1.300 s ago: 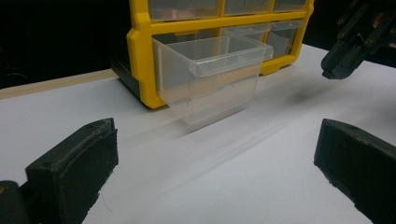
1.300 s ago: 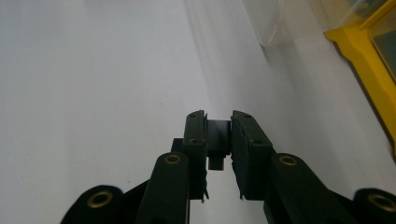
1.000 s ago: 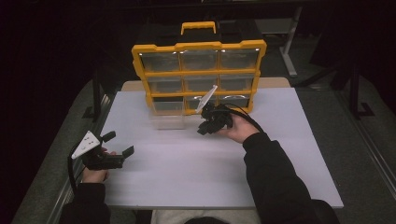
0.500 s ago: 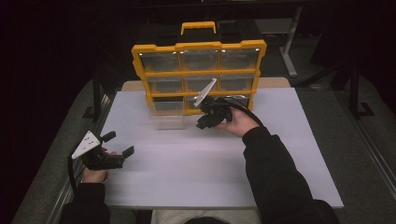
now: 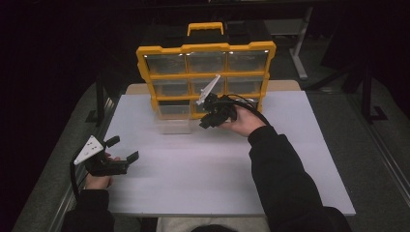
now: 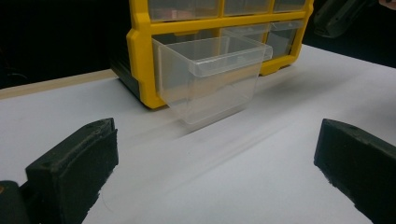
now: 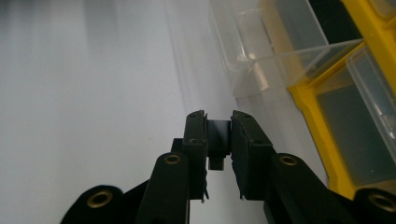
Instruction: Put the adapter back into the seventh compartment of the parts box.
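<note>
A yellow organiser (image 5: 205, 72) with clear drawers stands upright at the back of the white table. Its bottom-left drawer (image 5: 173, 120) is pulled out and rests on the table. My right gripper (image 5: 207, 118) hovers just right of that drawer, in front of the organiser's lower row. In the right gripper view its jaws stand close together, and my right gripper (image 7: 218, 121) is shut on a small black piece (image 7: 218, 140), with the drawer (image 7: 271, 51) beyond. My left gripper (image 5: 123, 150) rests near the table's front left, open and empty, facing the drawer (image 6: 210, 79).
The white table top (image 5: 203, 179) spreads between the two grippers and toward the front edge. A dark floor and stand legs (image 5: 300, 58) surround the table. The person's right sleeve (image 5: 285, 183) crosses the table's right half.
The right hand has lifted its gripper slightly, up and toward the organiser's front, jaws still shut. The left gripper has stayed where it was.
</note>
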{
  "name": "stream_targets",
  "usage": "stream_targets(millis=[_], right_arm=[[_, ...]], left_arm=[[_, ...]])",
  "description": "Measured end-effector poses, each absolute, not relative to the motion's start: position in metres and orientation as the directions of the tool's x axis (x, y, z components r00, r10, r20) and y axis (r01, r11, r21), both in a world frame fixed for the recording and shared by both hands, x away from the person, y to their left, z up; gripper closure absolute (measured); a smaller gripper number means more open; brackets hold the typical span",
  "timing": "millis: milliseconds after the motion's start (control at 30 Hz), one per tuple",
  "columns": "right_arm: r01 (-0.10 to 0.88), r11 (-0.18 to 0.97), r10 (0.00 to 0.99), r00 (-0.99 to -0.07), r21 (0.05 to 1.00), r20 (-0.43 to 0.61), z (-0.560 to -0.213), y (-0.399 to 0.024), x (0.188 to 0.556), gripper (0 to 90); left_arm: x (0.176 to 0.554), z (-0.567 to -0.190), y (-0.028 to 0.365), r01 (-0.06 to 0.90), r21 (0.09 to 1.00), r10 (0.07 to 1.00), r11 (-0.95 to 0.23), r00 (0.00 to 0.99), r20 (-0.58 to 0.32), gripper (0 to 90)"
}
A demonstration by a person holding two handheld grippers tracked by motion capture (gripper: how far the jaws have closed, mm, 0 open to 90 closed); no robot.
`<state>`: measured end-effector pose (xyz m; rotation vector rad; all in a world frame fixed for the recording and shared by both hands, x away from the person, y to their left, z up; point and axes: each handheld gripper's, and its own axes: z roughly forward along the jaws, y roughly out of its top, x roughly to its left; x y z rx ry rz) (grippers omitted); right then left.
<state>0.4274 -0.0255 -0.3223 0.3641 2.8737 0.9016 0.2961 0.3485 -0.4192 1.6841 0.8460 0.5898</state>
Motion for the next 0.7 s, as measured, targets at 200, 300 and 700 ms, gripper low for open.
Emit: stream_targets(millis=[200, 300, 700], right_arm=[[0.190, 0.797, 0.256, -0.966, 0.573, -0.035, -0.317, -0.022, 0.431, 75.1], [0.188, 0.796, 0.257, -0.966, 0.576, -0.040, -0.313, -0.020, 0.434, 75.1], [0.173, 0.801, 0.250, -0.967, 0.573, -0.058, -0.300, -0.010, 0.443, 75.1]], left_arm=[[0.296, -0.419, 0.349, 0.234, 0.963, 0.783, -0.136, 0.621, -0.040, 0.0], [0.296, -0.419, 0.349, 0.234, 0.963, 0.783, -0.135, 0.620, -0.041, 0.0], [0.296, -0.419, 0.349, 0.233, 0.963, 0.783, -0.133, 0.620, -0.042, 0.0]])
